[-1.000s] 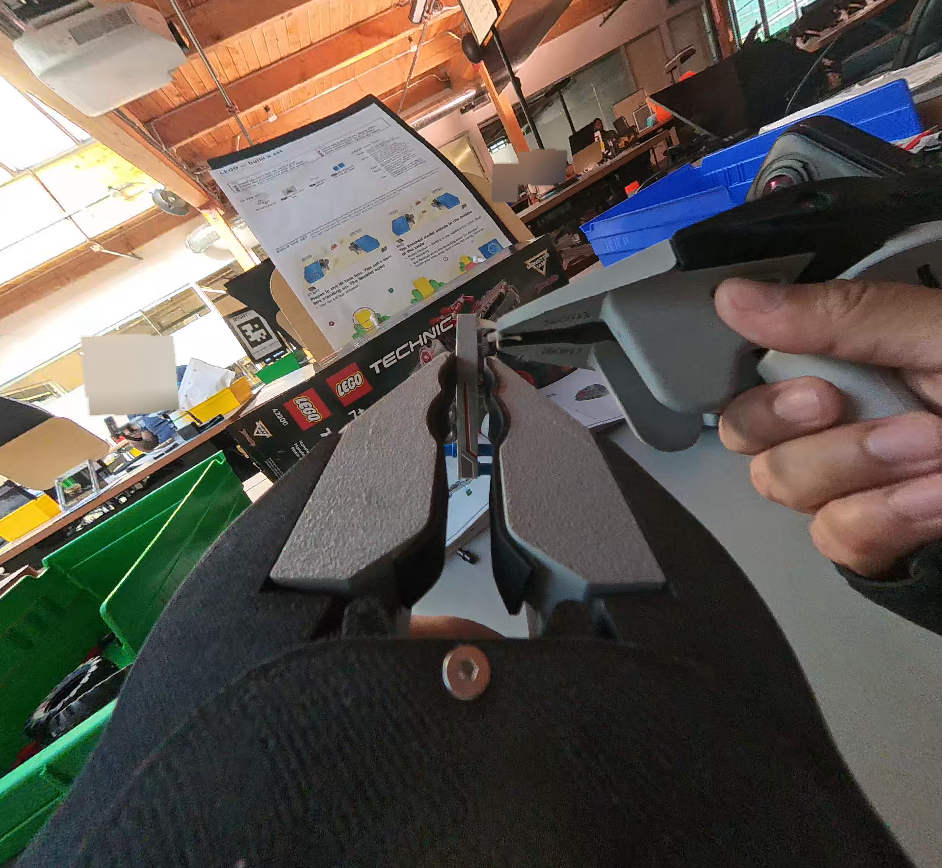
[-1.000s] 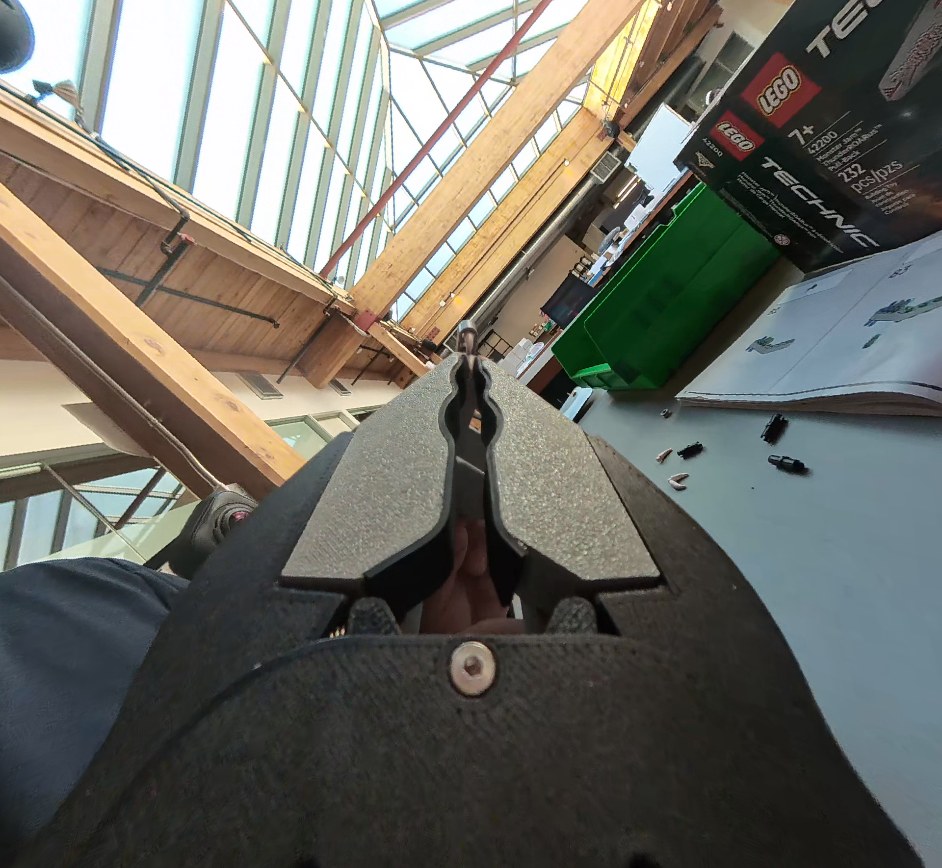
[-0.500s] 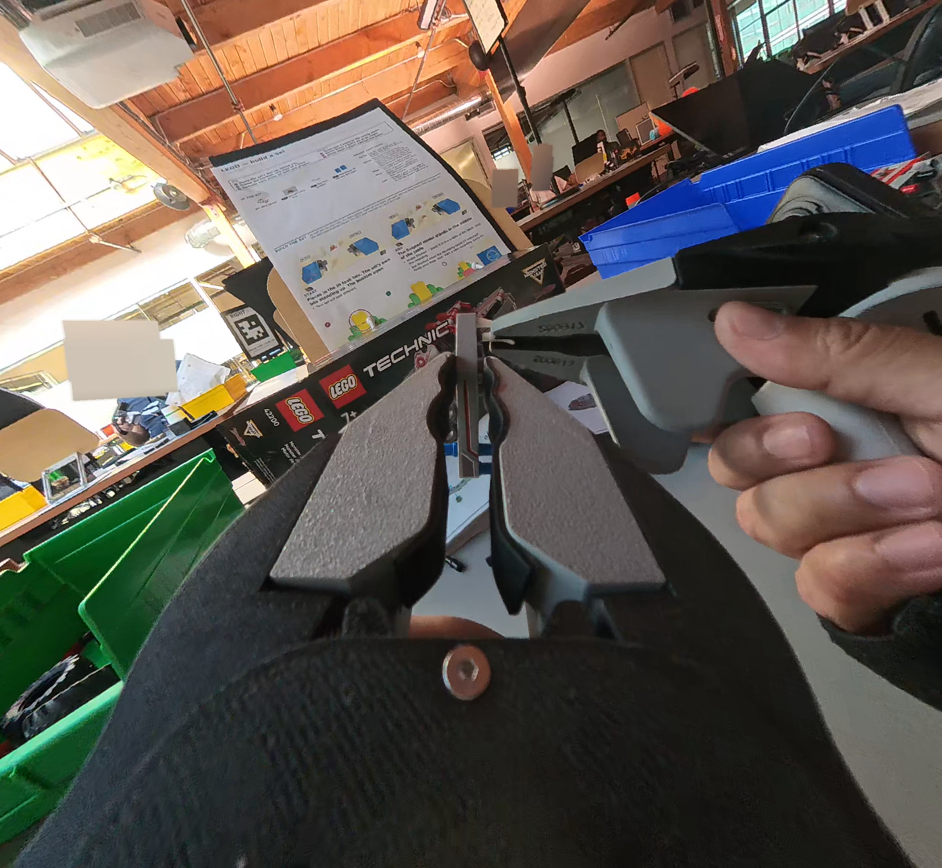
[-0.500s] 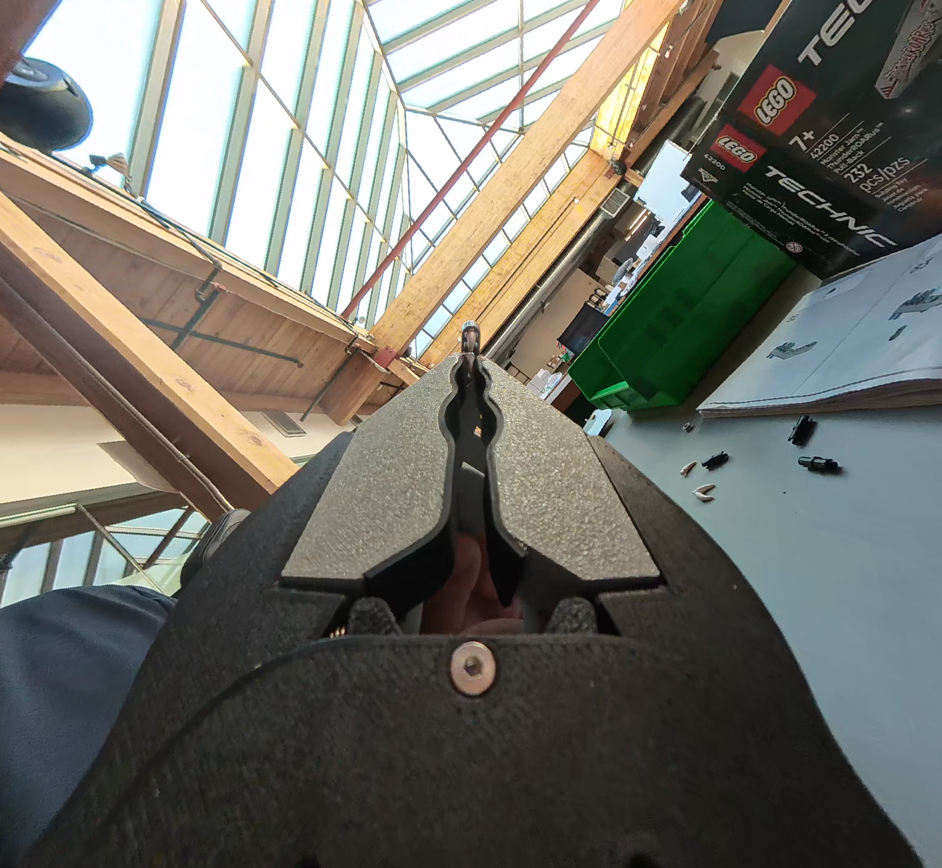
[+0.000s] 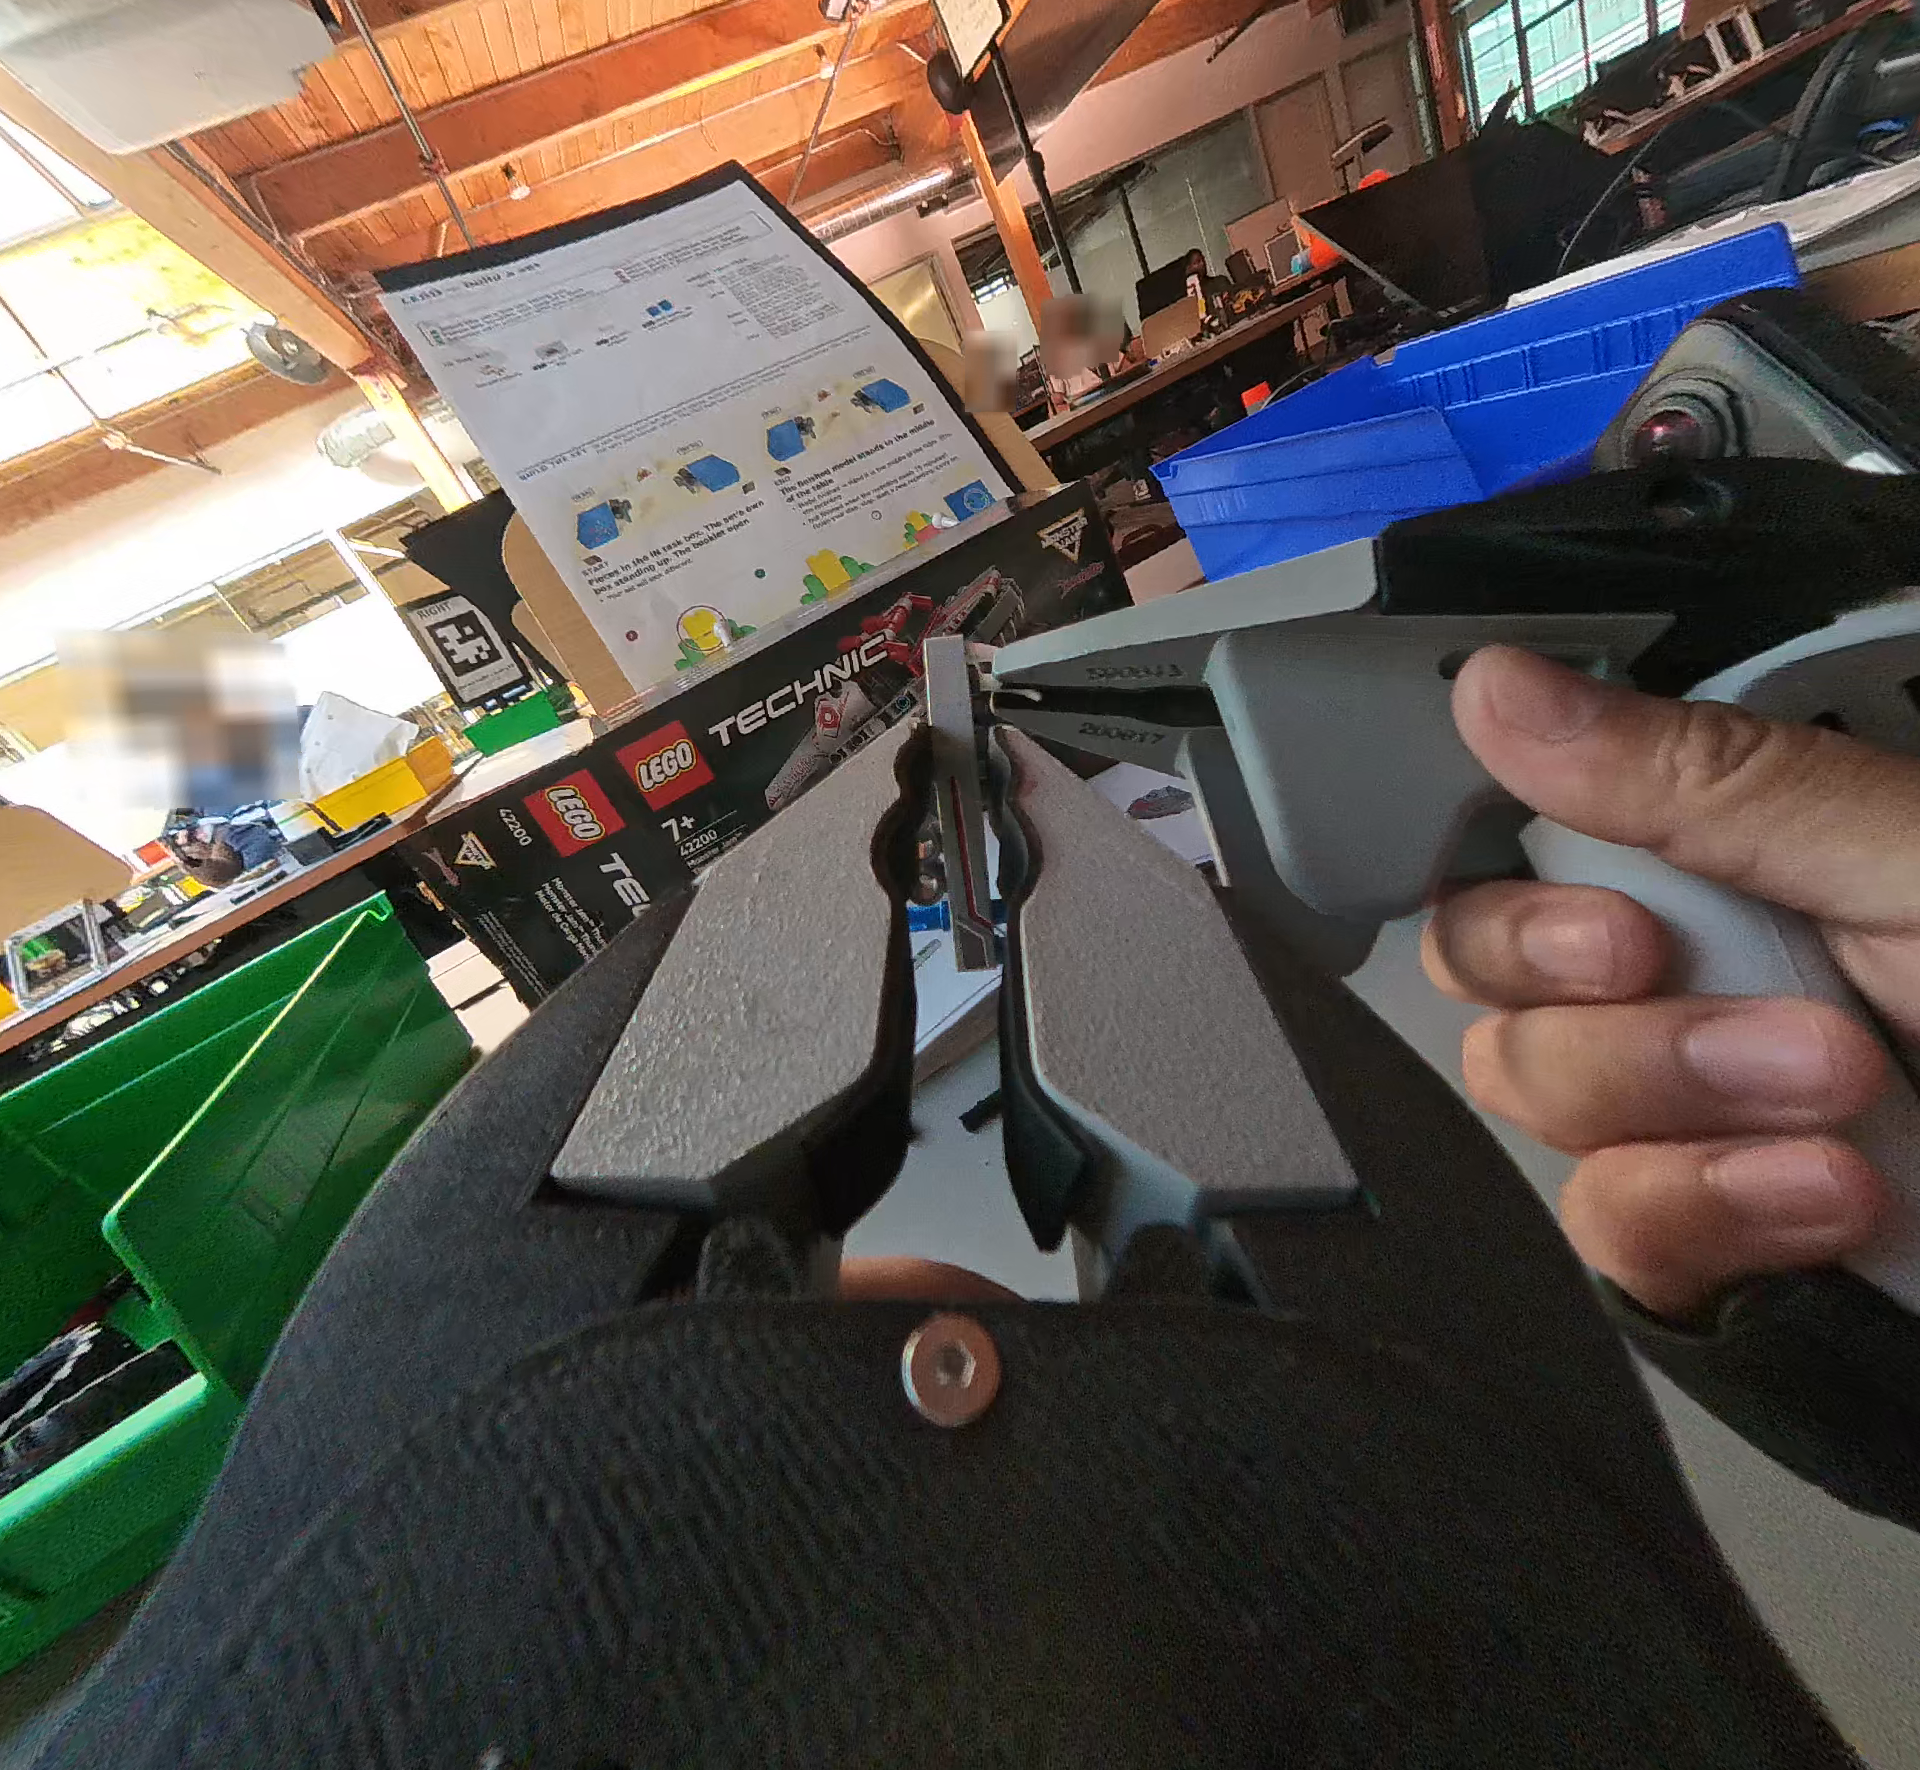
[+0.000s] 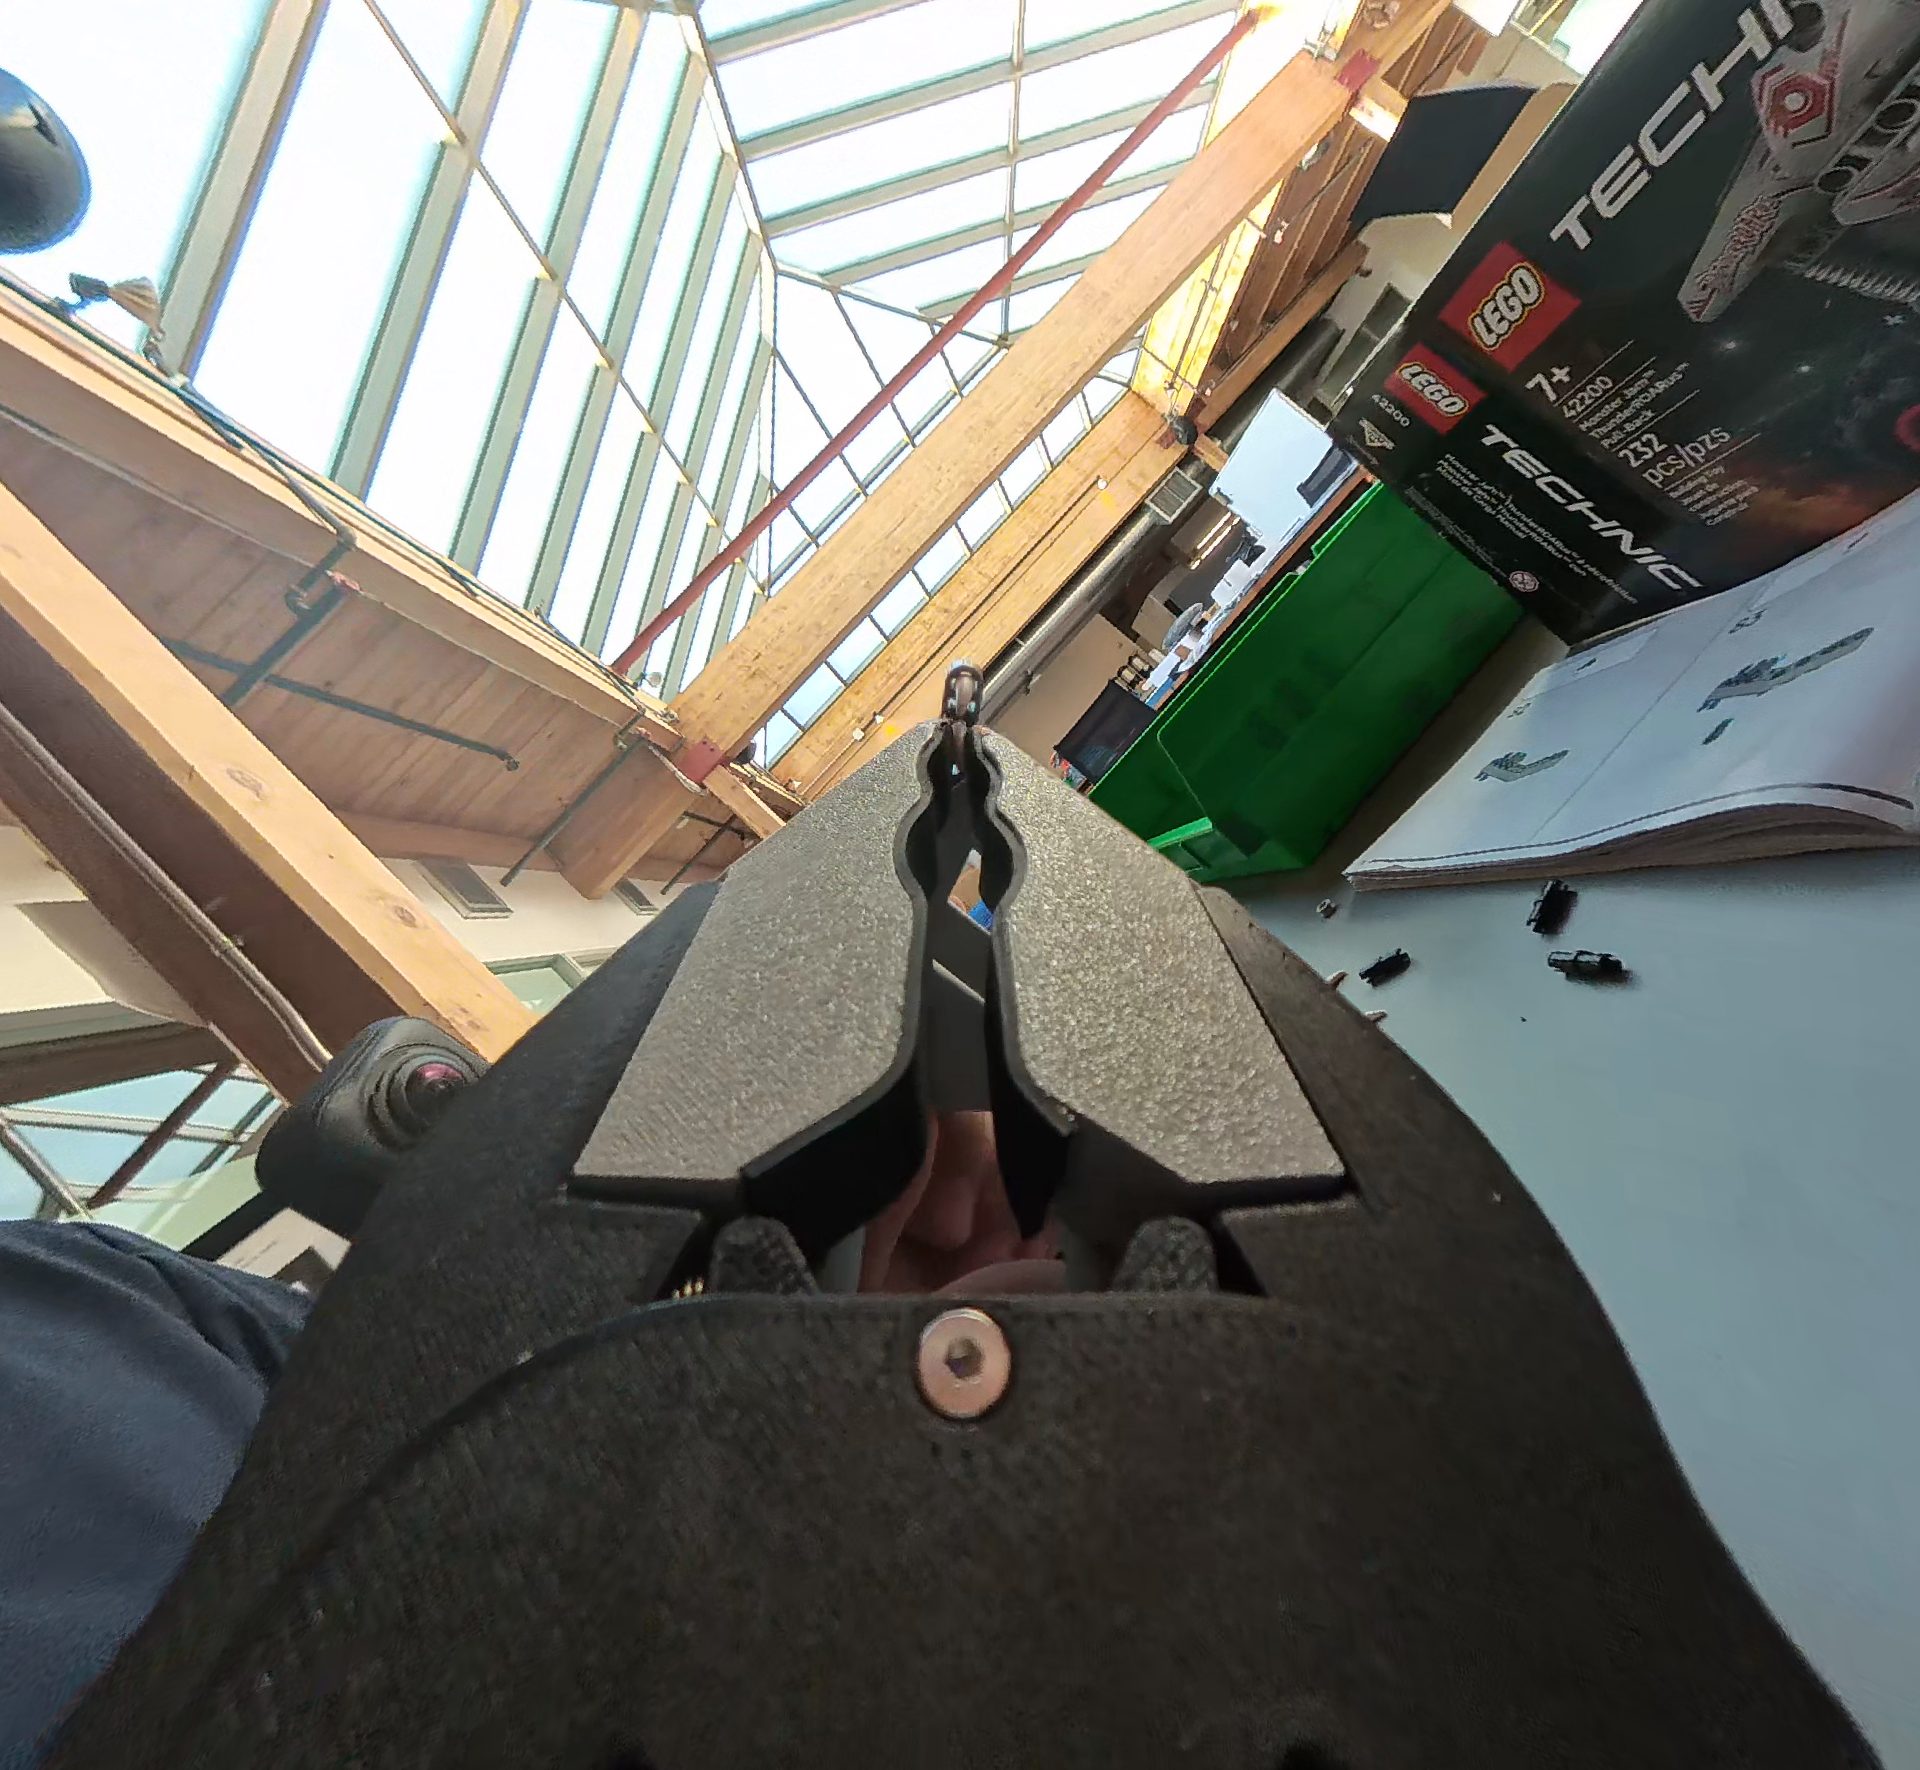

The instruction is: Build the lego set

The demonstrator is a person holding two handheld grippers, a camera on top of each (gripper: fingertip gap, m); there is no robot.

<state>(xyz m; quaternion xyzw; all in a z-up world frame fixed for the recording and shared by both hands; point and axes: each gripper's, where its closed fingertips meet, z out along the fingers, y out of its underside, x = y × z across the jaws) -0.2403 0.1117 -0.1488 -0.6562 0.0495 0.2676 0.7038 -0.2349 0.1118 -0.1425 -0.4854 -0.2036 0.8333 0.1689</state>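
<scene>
My left gripper (image 5: 961, 744) is shut on a flat grey lego piece (image 5: 951, 744) with a red stripe, held upright and edge-on above the table. The right gripper (image 5: 997, 686) comes in from the right, held by a hand (image 5: 1683, 941), and its tips touch the top of that piece. In the right wrist view my right gripper (image 6: 963, 733) is shut on a small dark pin (image 6: 963, 684) that sticks out past the tips. Both point up, away from the table.
The black lego box (image 5: 727, 785) stands behind, also in the right wrist view (image 6: 1683, 286). An open instruction booklet (image 6: 1662, 754) lies on the grey table with small black pins (image 6: 1579, 962) beside it. Green bins (image 5: 208, 1149) stand left, a blue bin (image 5: 1455, 432) right. A printed sheet (image 5: 686, 411) leans behind the box. Only a small space, under 4 cm, lies between the two pairs of fingers.
The right gripper has tilted and shifted, its view swinging toward the box and booklet. Its tips stay against the grey piece in my left gripper.
</scene>
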